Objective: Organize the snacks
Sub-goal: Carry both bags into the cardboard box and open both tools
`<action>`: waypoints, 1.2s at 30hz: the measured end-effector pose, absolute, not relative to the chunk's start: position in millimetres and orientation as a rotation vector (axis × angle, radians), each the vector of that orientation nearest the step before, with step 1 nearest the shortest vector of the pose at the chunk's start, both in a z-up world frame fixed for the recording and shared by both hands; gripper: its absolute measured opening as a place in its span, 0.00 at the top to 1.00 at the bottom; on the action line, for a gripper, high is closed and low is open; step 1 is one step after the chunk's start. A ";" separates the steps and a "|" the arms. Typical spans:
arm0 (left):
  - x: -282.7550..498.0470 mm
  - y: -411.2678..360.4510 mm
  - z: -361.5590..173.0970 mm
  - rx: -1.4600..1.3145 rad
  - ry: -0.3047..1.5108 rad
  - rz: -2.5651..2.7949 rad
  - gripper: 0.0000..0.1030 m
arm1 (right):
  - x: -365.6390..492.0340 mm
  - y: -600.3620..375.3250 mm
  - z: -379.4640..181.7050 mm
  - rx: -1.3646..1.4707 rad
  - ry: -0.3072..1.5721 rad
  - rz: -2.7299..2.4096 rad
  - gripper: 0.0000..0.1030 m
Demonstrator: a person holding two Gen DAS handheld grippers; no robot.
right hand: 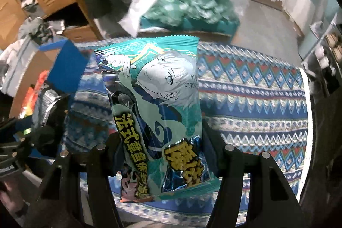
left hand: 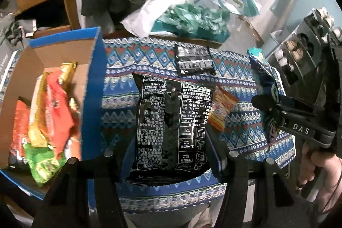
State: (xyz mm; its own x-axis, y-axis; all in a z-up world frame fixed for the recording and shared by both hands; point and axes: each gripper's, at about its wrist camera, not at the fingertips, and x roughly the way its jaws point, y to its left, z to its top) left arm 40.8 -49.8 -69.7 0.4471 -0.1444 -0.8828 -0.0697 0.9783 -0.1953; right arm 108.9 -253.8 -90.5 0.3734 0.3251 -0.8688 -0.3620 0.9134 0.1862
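Since snacks go in the box point(left hand: 94, 69), both grippers, left point(left hand: 171, 155) and right point(right hand: 166, 149), squeeze bags beside it: black bag point(left hand: 173, 121), teal bag point(right hand: 158, 99).

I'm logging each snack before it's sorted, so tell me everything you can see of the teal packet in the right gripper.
The teal packet is a glossy plastic pouch with a zigzag-cut top edge, printed with a silver-haired anime figure and yellow Chinese lettering. It looks sealed and puffy. The right gripper is shut on its lower part, holding it upright above the patterned tablecloth; nothing else appears to touch it.
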 end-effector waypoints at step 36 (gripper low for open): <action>-2.1 173.3 -53.5 -0.430 0.985 0.294 0.42 | 102.5 31.8 -54.6 -0.194 1.099 0.796 0.41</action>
State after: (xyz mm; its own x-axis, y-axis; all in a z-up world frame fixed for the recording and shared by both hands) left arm -2.1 173.3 -53.5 0.5243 0.0458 -0.8503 -0.4274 0.8778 -0.2162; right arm 102.5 31.8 -54.6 0.2147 0.4784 -0.8515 -0.6598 0.7138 0.2347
